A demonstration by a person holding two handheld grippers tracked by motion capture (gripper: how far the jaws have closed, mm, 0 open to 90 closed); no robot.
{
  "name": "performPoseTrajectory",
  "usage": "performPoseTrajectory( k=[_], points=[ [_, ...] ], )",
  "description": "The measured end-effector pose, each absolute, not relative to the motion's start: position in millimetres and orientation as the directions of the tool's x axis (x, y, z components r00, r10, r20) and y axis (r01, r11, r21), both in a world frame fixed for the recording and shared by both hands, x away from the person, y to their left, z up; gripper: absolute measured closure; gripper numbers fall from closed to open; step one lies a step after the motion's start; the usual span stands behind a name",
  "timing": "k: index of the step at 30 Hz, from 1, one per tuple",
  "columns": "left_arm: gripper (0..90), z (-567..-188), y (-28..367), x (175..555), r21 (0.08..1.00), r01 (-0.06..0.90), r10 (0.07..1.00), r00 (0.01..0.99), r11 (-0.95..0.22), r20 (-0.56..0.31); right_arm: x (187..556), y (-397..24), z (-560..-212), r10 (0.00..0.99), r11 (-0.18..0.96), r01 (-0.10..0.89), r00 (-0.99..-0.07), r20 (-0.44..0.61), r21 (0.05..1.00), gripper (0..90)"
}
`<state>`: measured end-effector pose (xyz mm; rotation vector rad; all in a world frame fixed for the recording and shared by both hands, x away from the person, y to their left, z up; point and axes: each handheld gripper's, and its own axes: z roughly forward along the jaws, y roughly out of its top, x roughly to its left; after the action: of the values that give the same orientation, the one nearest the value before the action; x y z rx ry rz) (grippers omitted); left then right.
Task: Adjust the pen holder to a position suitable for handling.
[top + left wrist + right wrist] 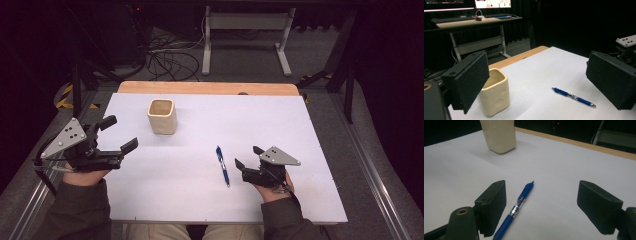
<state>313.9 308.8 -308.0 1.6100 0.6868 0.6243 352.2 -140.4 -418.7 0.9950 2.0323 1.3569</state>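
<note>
Pen (222,166) lay flat on the white bench (280,125) in the high view, just to the left of the right gripper (246,157), whose fingers stood spread and low over the sheet, not touching the pen; the left gripper (120,132) hung at the bench's left edge with its fingers spread wide around nothing, and a cream cup (162,116) stood upright just beyond and to the right of those fingers.

Left gripper view: the fingers (467,81) stood far apart; the cup (495,92) sat partly behind the left-hand finger, and the pen (573,97) lay on the bench between the two fingers but well beyond them, nearer the right-hand one.

Right gripper view: the fingers (491,203) were spread with open bench between them; the pen (517,206) lay slanted just inside the left-hand finger, close beside it, with no pinch on it; the cup (498,135) stood well beyond, ahead of the left-hand finger.
</note>
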Motion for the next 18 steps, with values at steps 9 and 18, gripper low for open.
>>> performPoseTrajectory(
  k=[9, 18],
  points=[
    [5.6, -308.0, 308.8, 313.8, 0.990, 0.090, 0.733, 0.680, -0.110, 0.020, 351.8, -128.4, -429.8, 0.789, 0.270, 0.342, -0.615, -0.003, 0.900, 31.1],
    [5.7, -308.4, 308.1, 314.0, 0.990, 0.088, 0.732, 0.681, -0.107, 0.019, 351.7, -115.4, -440.9, 0.780, 0.312, 0.381, -0.626, -0.006, 0.871, 31.6]
  ],
)
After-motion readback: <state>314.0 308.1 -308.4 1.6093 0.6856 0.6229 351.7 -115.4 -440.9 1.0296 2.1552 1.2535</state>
